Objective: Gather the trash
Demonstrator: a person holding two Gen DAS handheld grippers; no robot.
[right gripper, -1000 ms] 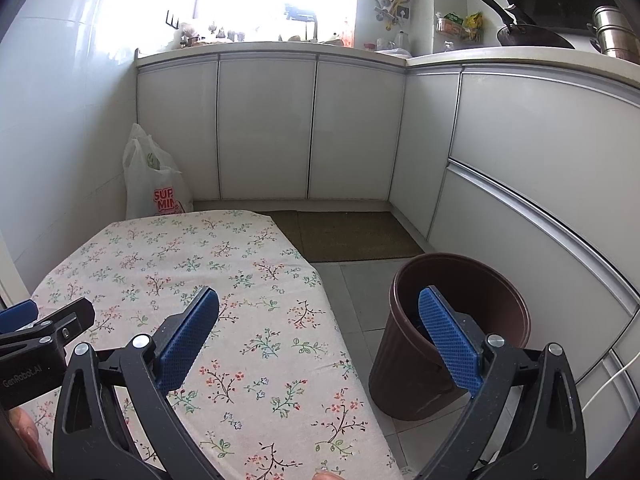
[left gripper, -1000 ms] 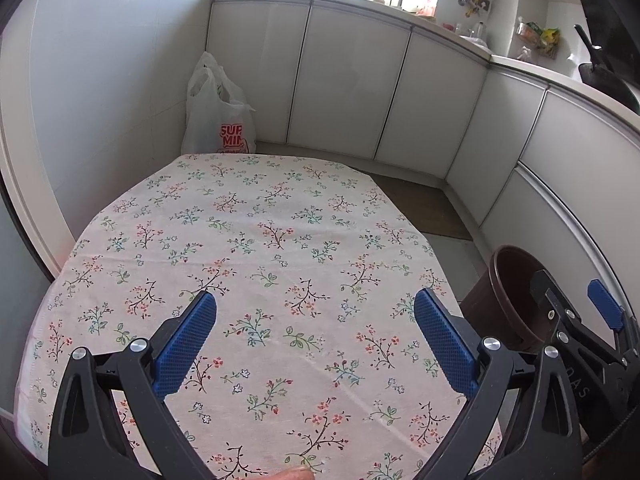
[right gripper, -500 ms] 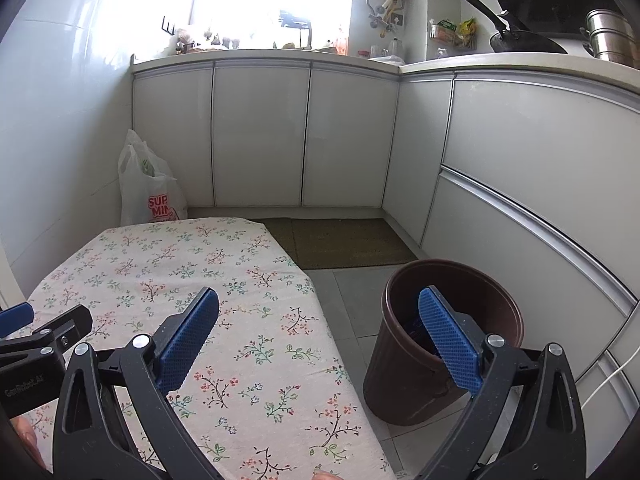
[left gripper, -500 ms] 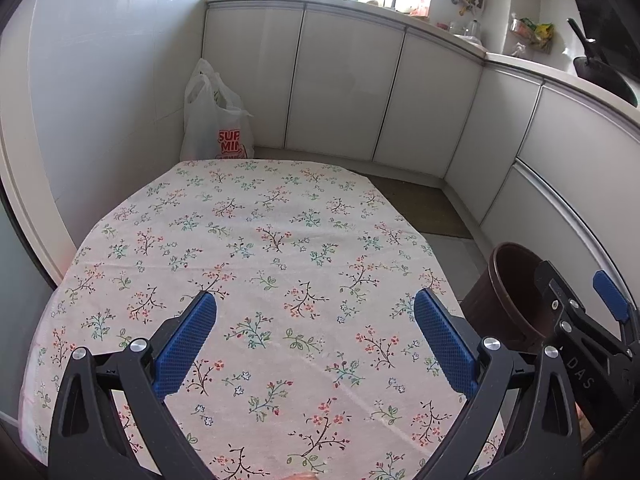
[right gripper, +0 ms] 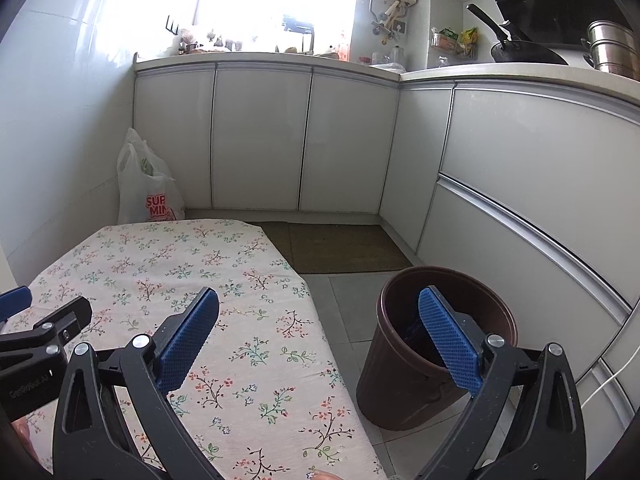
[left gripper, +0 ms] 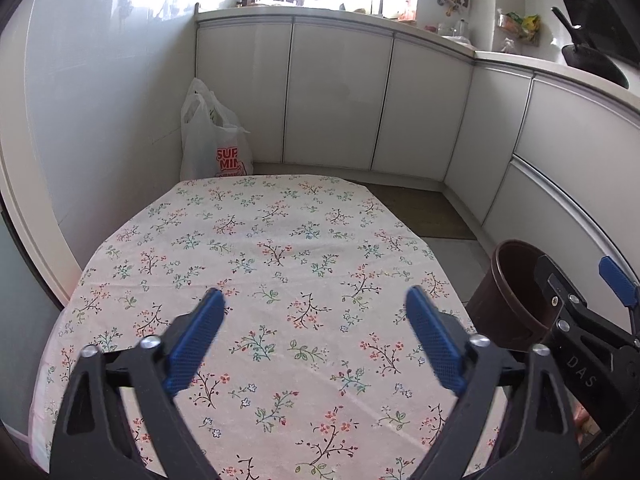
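Left wrist view: the left gripper (left gripper: 314, 300) hangs over the floral tablecloth (left gripper: 280, 248), its blue pads narrower than a second ago, jaws just closing with nothing between them. Beyond, the white plastic bag (left gripper: 212, 140) now sits lower in frame, with more of the window above. The right gripper (right gripper: 318, 300) stands apart and empty, as before. Only the right wrist view shows the whole brown trash bin (right gripper: 420, 364) on the floor beside the table, and the steel pots (right gripper: 614, 50) on the counter.
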